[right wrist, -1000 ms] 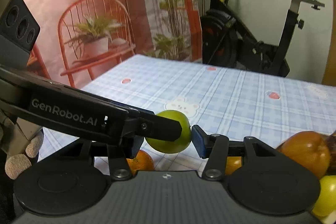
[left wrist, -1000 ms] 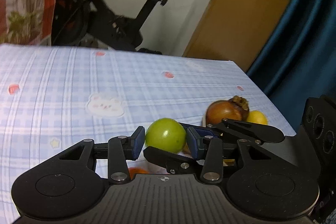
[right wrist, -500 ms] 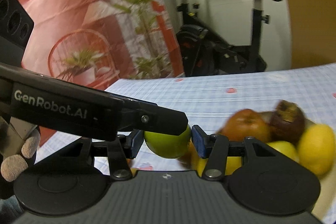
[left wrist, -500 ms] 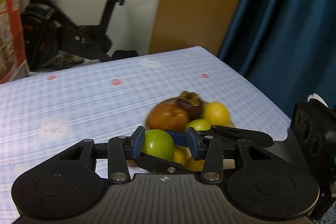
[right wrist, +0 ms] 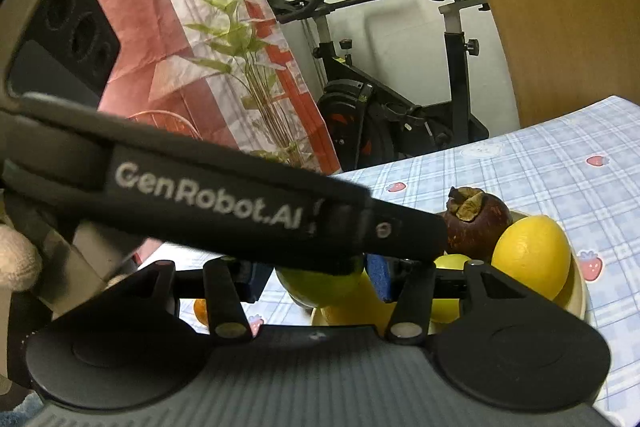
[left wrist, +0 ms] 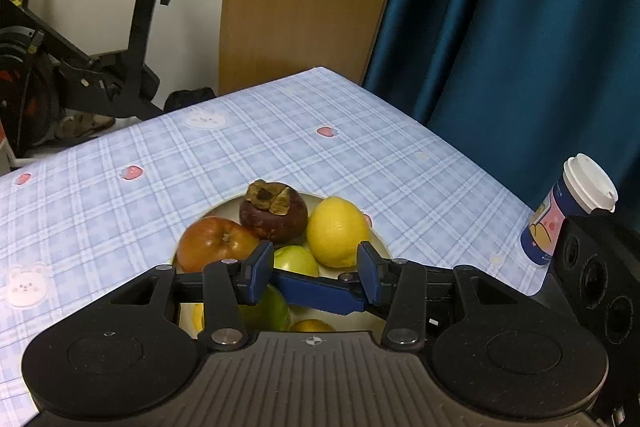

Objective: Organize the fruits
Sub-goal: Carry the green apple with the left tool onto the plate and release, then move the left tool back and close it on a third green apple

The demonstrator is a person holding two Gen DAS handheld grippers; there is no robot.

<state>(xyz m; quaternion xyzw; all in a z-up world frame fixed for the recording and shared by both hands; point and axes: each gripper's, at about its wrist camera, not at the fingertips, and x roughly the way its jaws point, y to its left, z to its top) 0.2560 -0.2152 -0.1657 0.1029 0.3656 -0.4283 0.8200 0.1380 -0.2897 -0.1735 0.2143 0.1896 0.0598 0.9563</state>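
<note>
Right gripper: fingers clenched on a green fruit, blue pads against its two sides. Fruit held clear of the counter, at the near edge of a pale bowl.

Left gripper: fingers released, pads standing apart, no fruit pressed between them. Crossed with the right gripper: in the right wrist view, one black left finger lying over the top of the held fruit; in the left wrist view, a blue right finger spanning the gap between the left pads. Contact between left finger and fruit: cannot tell.

Inside the bowl: red-brown apple, dark mangosteen, lemon, second green fruit, all touching.

Small orange fruit on the checked cloth, outside the bowl.

Lidded paper cup upright near the counter's right edge, well apart from the bowl.

Gloved hand at the far left, by the left gripper's body.
</note>
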